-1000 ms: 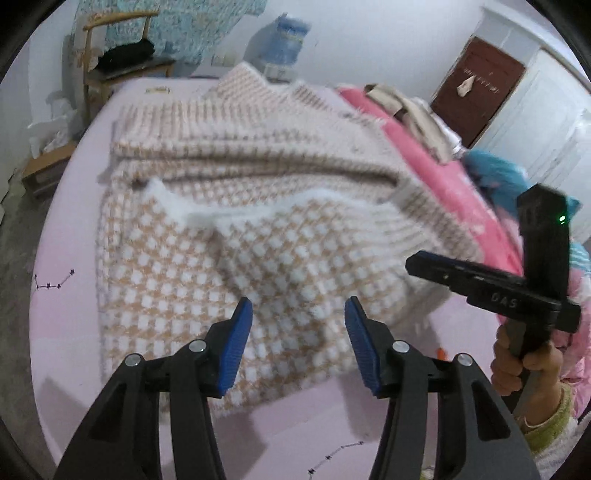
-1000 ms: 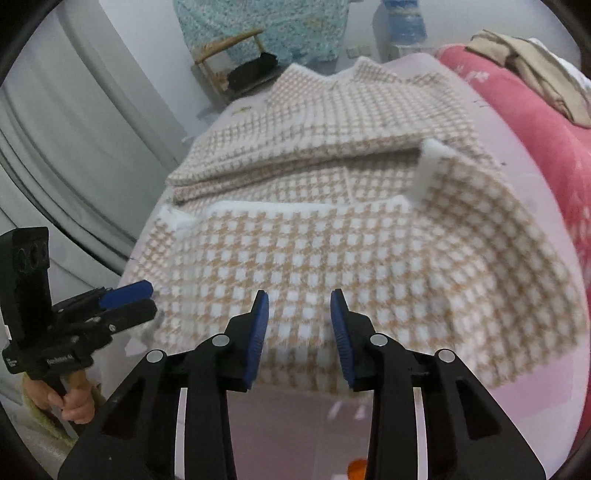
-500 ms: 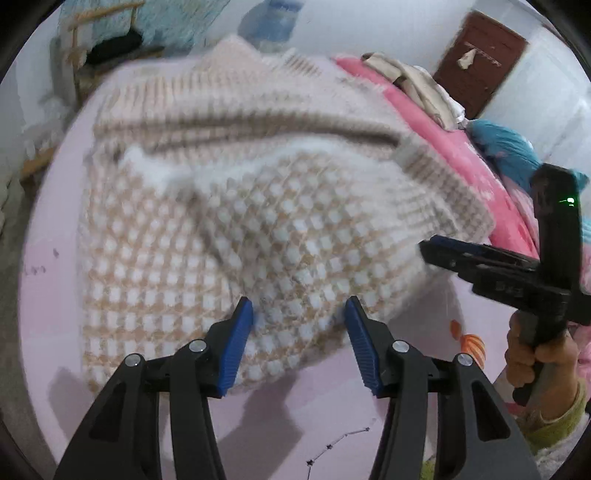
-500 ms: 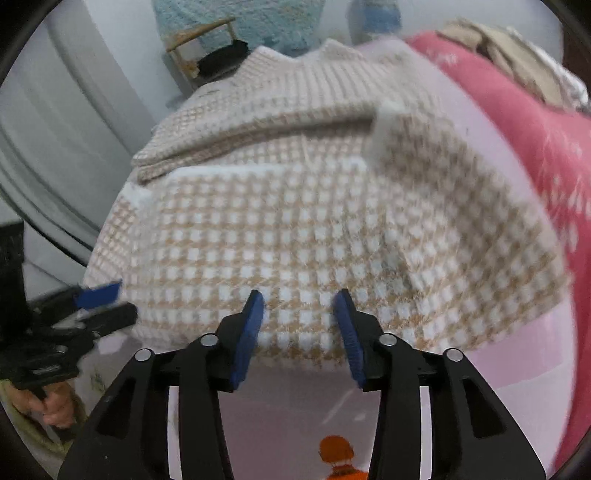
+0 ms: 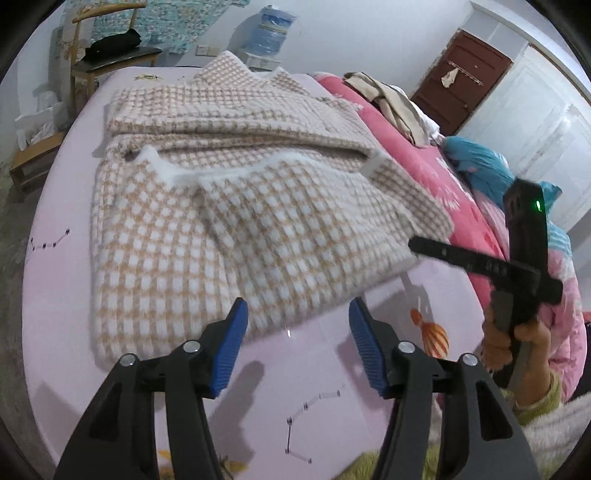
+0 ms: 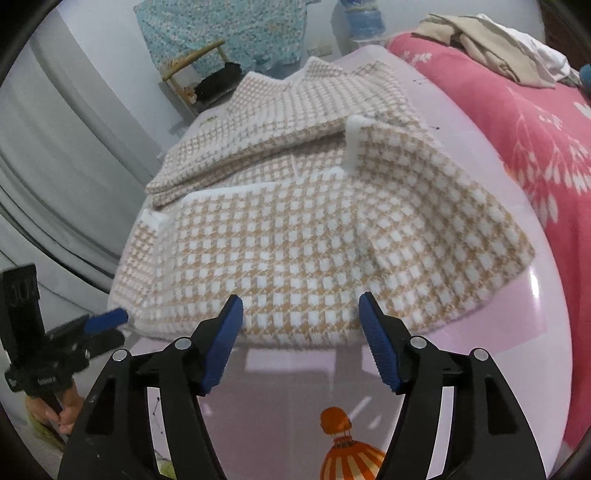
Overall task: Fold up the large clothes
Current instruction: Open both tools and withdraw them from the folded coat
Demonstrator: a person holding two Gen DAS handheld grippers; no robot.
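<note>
Bed (image 5: 55, 295), lilac sheet printed with thin constellation lines and an orange balloon motif (image 6: 343, 443); carries all items below.

Far left, off the bed: wooden chair (image 5: 92, 62) with a black item on its seat, a patterned turquoise cloth (image 6: 240, 29) on the wall behind it; grey curtain (image 6: 55, 166) along that side in the right wrist view.

Left tongs (image 5: 295, 343): blue ribbed pads, jaws opening, nothing between them; they point down at the bare sheet just short of the garment's near hem. In the right wrist view the same tongs (image 6: 105, 326) appear at lower left, held by a hand (image 6: 62, 410), tips close to the garment's near left corner; contact cannot be told.

Checked garment (image 5: 229, 236): large, tan-and-white houndstooth knit with white fleecy edging, lying across the middle of the bed, lower part doubled up over itself, collar at the far end.

Right tongs (image 6: 301, 339): blue pads, jaws opening, empty; the garment's near hem lies just beyond the tips, untouched. In the left wrist view they (image 5: 417, 245) reach in from the right, beside the garment's right corner, gripped by a hand (image 5: 517, 347) in a pale green cuff.

Right: pink floral quilt (image 6: 535, 129) with beige clothes (image 6: 480, 40) heaped on it; water bottle (image 5: 271, 27) at the far wall; dark red door (image 5: 465, 77).
</note>
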